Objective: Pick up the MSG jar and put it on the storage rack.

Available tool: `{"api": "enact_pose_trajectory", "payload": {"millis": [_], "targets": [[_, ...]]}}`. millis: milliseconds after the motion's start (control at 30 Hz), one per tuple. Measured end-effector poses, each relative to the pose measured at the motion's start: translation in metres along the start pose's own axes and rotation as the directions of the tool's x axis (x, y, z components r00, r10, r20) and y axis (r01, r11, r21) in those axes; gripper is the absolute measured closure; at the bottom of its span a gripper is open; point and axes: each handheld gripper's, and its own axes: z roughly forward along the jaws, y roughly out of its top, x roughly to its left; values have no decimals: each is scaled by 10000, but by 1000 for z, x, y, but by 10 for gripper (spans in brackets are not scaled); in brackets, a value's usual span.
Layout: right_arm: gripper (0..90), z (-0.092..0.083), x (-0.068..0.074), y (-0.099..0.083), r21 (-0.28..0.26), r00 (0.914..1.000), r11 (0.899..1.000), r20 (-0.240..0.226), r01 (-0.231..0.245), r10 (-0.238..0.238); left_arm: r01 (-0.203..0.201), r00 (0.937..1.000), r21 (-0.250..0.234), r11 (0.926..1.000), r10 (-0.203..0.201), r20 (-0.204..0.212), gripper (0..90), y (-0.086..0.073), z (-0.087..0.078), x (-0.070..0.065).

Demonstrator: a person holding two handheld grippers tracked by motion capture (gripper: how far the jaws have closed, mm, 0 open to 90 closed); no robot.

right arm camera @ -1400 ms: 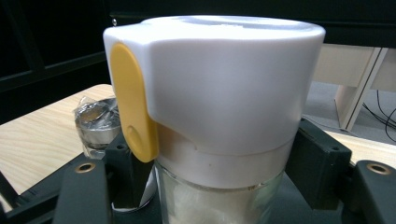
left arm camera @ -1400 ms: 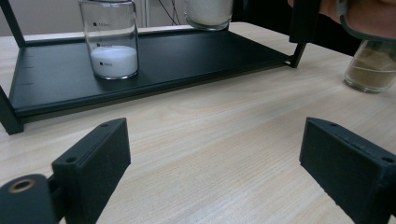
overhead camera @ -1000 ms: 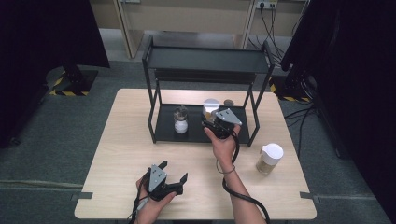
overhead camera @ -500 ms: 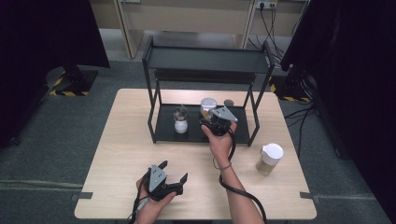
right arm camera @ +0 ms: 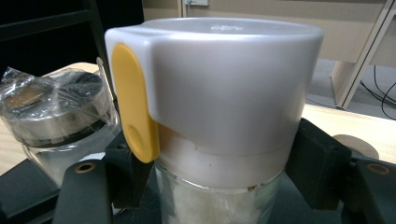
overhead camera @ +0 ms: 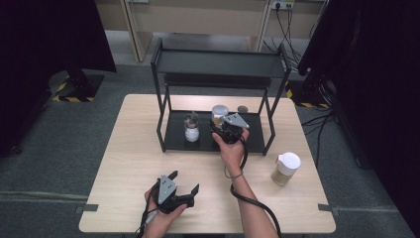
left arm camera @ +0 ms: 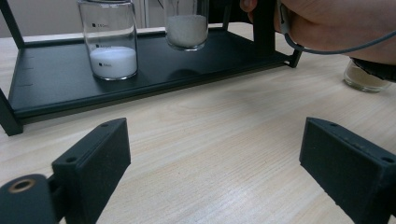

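My right gripper (overhead camera: 224, 128) is shut on a glass jar of white powder (right arm camera: 219, 84) with a white lid and a yellow tab. It holds the jar (overhead camera: 220, 111) over the lower shelf (overhead camera: 176, 135) of a black rack, and in the left gripper view the jar (left arm camera: 187, 28) hangs slightly above the shelf (left arm camera: 56, 88). To its left on the shelf stands a second jar of white powder (overhead camera: 191, 128) (left arm camera: 112, 42), its top wrapped in clear film (right arm camera: 46, 112). My left gripper (overhead camera: 184, 181) (left arm camera: 224, 172) lies open on the table near the front edge, with nothing between its jaws.
A white-lidded jar with beige contents (overhead camera: 286, 168) (left arm camera: 366, 79) stands on the table at the right. A small dark round object (overhead camera: 242, 109) sits at the back of the lower shelf. The rack's top shelf (overhead camera: 218, 62) overhangs the lower one.
My right gripper has carried the jar a little to the left, closer to the film-wrapped jar. The left gripper has stayed where it was.
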Motion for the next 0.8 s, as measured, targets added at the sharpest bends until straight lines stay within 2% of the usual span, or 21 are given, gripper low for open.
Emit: {"api": "enact_pose_trajectory", "payload": {"millis": [800], "targets": [[308,7,0,-12,223,9998,9997,150,96,-100,-92,10000,-16,10000,92,-9,82,0,0,-1]]}}
